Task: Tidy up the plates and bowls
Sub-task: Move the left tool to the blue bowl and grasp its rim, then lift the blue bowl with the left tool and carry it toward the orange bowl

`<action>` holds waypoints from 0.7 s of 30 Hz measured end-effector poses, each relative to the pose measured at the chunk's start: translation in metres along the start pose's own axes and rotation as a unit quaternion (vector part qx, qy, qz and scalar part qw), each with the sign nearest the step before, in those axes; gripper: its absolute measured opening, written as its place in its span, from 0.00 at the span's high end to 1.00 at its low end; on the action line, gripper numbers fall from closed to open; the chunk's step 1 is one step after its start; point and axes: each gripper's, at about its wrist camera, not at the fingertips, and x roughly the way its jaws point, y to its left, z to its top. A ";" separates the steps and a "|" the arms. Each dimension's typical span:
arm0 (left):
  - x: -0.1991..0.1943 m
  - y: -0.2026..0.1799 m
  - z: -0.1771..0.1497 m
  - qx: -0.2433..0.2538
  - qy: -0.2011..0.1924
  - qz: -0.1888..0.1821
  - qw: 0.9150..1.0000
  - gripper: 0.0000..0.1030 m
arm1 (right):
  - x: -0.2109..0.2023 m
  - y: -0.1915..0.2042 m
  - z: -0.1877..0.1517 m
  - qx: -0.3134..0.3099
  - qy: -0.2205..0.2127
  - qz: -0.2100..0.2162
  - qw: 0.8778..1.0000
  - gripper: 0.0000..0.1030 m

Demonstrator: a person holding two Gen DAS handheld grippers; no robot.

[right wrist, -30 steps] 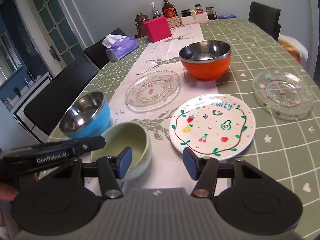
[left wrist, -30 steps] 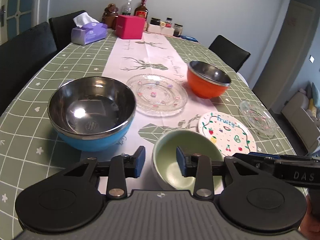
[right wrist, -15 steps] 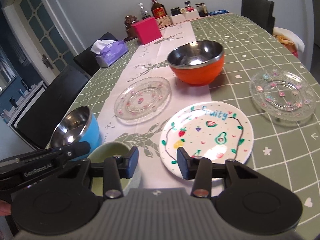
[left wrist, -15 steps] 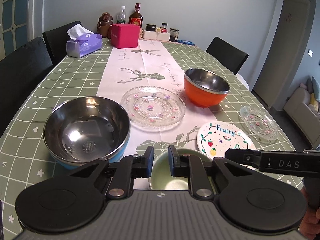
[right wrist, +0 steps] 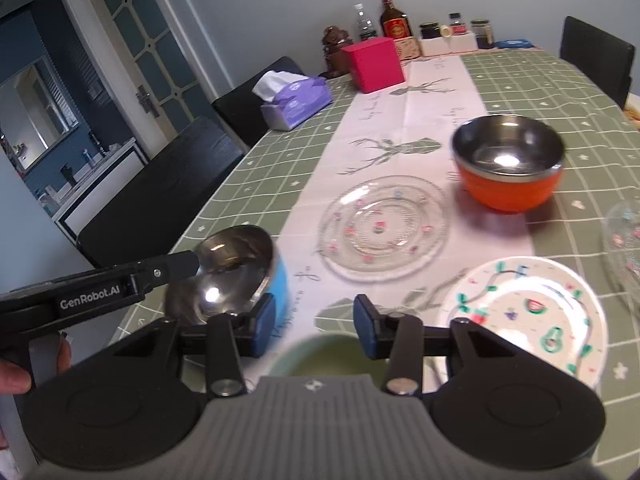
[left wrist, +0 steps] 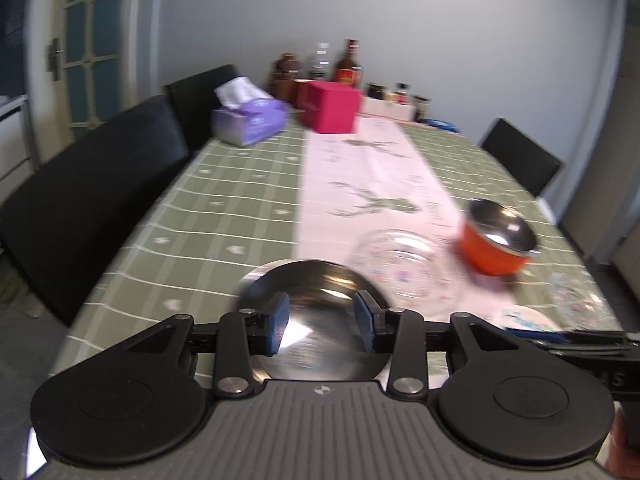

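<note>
My left gripper (left wrist: 322, 322) hovers over the near part of the steel-lined blue bowl (left wrist: 316, 280). Its jaws are opening and nothing sits between the blue pads. In the right wrist view the same blue bowl (right wrist: 236, 276) stands at the left. My right gripper (right wrist: 315, 326) hangs just above the pale green bowl (right wrist: 332, 354), whose far rim shows below the gap. Its jaws are opening too and grip nothing. On the runner lie a large glass plate (right wrist: 384, 228), an orange bowl (right wrist: 508, 164) and a painted fruit plate (right wrist: 524, 312).
A small glass plate (right wrist: 624, 236) lies at the right edge. A purple tissue box (right wrist: 296, 100), a pink box (right wrist: 376, 64) and bottles and jars (right wrist: 394, 20) stand at the far end. Black chairs (left wrist: 92, 200) line the table's left side. A hand (right wrist: 16, 372) holds the left tool.
Both grippers drew back and swung left. The left one went from over the green bowl to the blue bowl, closing and then reopening. The right one now hangs over the green bowl.
</note>
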 end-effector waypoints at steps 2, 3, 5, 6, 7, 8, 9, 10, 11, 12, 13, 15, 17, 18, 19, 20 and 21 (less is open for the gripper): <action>0.004 0.014 0.002 -0.011 0.006 0.029 0.999 0.54 | 0.012 0.008 0.003 0.003 0.011 0.010 1.000 0.50; 0.007 0.020 0.002 -0.016 0.010 0.038 0.999 0.53 | 0.018 0.013 0.004 0.004 0.017 0.013 1.000 0.50; 0.015 0.030 0.001 -0.026 0.023 0.046 0.998 0.53 | 0.032 0.022 0.007 0.003 0.028 0.012 1.000 0.50; 0.020 0.033 0.000 -0.032 0.031 0.046 0.998 0.53 | 0.038 0.025 0.008 0.004 0.034 0.009 0.999 0.50; 0.027 0.037 -0.001 -0.040 0.043 0.044 0.997 0.53 | 0.044 0.028 0.009 0.005 0.039 0.005 0.999 0.51; 0.032 0.041 -0.003 -0.053 0.054 0.039 0.996 0.53 | 0.049 0.029 0.010 0.007 0.044 0.001 0.999 0.51; 0.036 0.044 -0.003 -0.064 0.063 0.034 0.995 0.53 | 0.053 0.030 0.011 0.010 0.049 -0.003 0.999 0.51; 0.040 0.046 -0.005 -0.071 0.072 0.028 0.995 0.53 | 0.057 0.030 0.012 0.015 0.052 -0.008 0.998 0.51; 0.042 0.046 -0.006 -0.074 0.075 0.024 0.994 0.53 | 0.060 0.030 0.013 0.020 0.055 -0.010 0.998 0.51; 0.043 0.046 -0.006 -0.075 0.077 0.024 0.994 0.53 | 0.063 0.029 0.014 0.024 0.058 -0.011 0.998 0.52; 0.044 0.045 -0.006 -0.074 0.079 0.025 0.994 0.53 | 0.065 0.029 0.014 0.026 0.060 -0.014 0.998 0.55; 0.046 0.043 -0.008 -0.068 0.083 0.031 0.994 0.54 | 0.069 0.028 0.014 0.033 0.067 -0.017 0.997 0.58; 0.050 0.042 -0.010 -0.065 0.091 0.037 0.993 0.62 | 0.073 0.027 0.015 0.042 0.073 -0.015 0.996 0.61; 0.051 0.041 -0.010 -0.066 0.094 0.039 0.993 0.67 | 0.074 0.027 0.016 0.046 0.075 -0.014 0.996 0.64; 0.051 0.041 -0.011 -0.066 0.097 0.038 0.992 0.69 | 0.075 0.027 0.016 0.049 0.077 -0.015 0.996 0.68; 0.052 0.041 -0.011 -0.067 0.099 0.039 0.992 0.74 | 0.076 0.027 0.016 0.051 0.080 -0.018 0.995 0.69; 0.052 0.041 -0.011 -0.067 0.101 0.040 0.992 0.77 | 0.077 0.027 0.016 0.053 0.081 -0.020 0.995 0.70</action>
